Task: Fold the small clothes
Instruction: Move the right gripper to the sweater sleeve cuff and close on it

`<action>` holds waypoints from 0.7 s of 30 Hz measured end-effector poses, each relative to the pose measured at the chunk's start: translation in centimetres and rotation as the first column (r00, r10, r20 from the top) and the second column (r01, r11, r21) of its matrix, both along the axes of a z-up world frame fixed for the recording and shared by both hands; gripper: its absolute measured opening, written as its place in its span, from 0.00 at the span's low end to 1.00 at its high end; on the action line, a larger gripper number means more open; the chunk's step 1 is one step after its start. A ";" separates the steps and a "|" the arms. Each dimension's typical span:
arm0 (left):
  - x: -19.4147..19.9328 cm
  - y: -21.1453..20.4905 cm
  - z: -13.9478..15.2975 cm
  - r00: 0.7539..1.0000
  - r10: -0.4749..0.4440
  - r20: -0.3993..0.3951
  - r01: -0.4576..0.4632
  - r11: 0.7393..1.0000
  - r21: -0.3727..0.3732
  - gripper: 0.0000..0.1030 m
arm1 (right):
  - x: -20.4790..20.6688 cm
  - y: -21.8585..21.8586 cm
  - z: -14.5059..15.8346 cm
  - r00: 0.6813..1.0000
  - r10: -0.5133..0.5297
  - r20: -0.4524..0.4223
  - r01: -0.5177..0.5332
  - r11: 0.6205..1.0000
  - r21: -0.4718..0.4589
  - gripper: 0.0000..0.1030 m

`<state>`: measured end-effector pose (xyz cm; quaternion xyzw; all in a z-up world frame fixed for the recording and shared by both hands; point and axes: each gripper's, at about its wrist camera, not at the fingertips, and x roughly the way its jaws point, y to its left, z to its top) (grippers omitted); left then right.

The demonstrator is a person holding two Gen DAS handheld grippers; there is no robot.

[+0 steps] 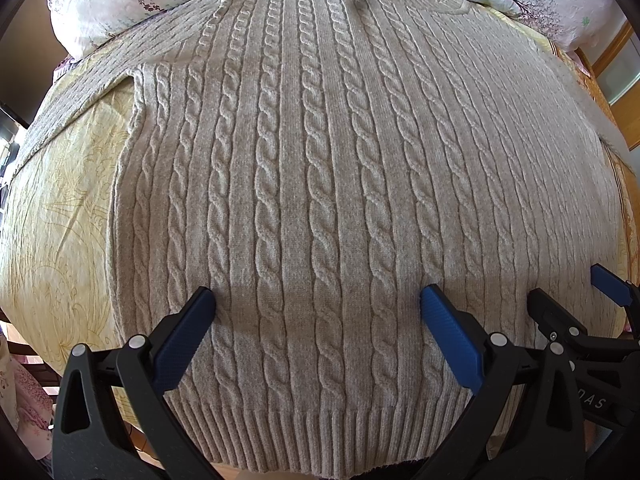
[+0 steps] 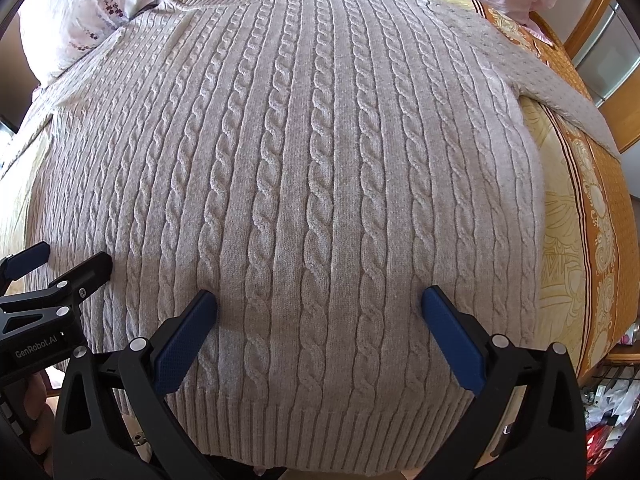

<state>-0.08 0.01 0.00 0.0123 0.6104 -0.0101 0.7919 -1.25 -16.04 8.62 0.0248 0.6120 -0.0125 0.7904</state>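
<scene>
A beige cable-knit sweater (image 1: 320,168) (image 2: 304,168) lies flat on the bed, front up, collar at the far end and ribbed hem nearest me. Its sleeves spread out to the left (image 1: 80,92) and right (image 2: 568,96). My left gripper (image 1: 318,300) hovers open over the lower left part of the hem, nothing between its blue pads. My right gripper (image 2: 319,300) stands open the same way over the lower right part. Each gripper shows at the edge of the other's view: the right gripper (image 1: 568,292) and the left gripper (image 2: 68,260), both open.
The sweater rests on a yellow patterned bedsheet (image 1: 60,220) with an orange border (image 2: 600,220). Floral pillows (image 1: 112,4) (image 2: 80,12) lie behind the collar. Wooden furniture (image 2: 592,16) stands at the right. A cluttered floor (image 2: 612,408) shows past the bed's right edge.
</scene>
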 end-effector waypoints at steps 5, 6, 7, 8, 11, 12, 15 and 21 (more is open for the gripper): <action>-0.3 -0.1 -0.1 1.000 -0.001 0.007 0.001 1.000 0.001 0.98 | 0.2 -0.3 -0.2 1.000 -0.002 0.005 0.002 1.000 0.001 0.99; -0.3 -0.1 0.0 1.000 -0.002 0.010 0.002 1.000 0.001 0.98 | 0.2 -0.3 -0.2 1.000 -0.004 0.005 0.004 1.000 0.004 0.99; -0.4 -0.1 0.0 1.000 -0.004 0.012 0.004 1.000 0.001 0.98 | 0.3 -0.4 -0.2 1.000 -0.005 0.007 0.005 1.000 0.010 0.99; -0.4 0.1 0.1 1.000 -0.005 0.014 0.005 1.000 0.000 0.98 | 0.4 -0.6 -0.1 1.000 -0.007 0.013 0.007 1.000 0.025 0.99; -0.9 0.3 0.5 1.000 -0.002 0.025 0.002 1.000 -0.021 0.98 | 0.7 -2.3 0.8 0.996 -0.051 0.068 0.040 0.987 0.157 0.99; -0.9 0.5 0.7 1.000 0.005 0.030 -0.003 0.999 -0.037 0.98 | 0.9 -3.2 1.4 0.992 -0.085 0.098 0.064 0.977 0.206 0.99; -1.0 1.9 1.6 0.997 0.044 0.061 -0.036 0.990 -0.134 0.98 | 1.6 -5.8 2.8 0.970 -0.172 0.173 0.121 0.955 0.271 0.98; -1.3 3.4 3.8 0.981 0.075 0.181 -0.034 0.975 -0.220 0.98 | 2.9 -13.0 4.0 0.898 -0.370 0.237 0.259 0.882 0.395 0.74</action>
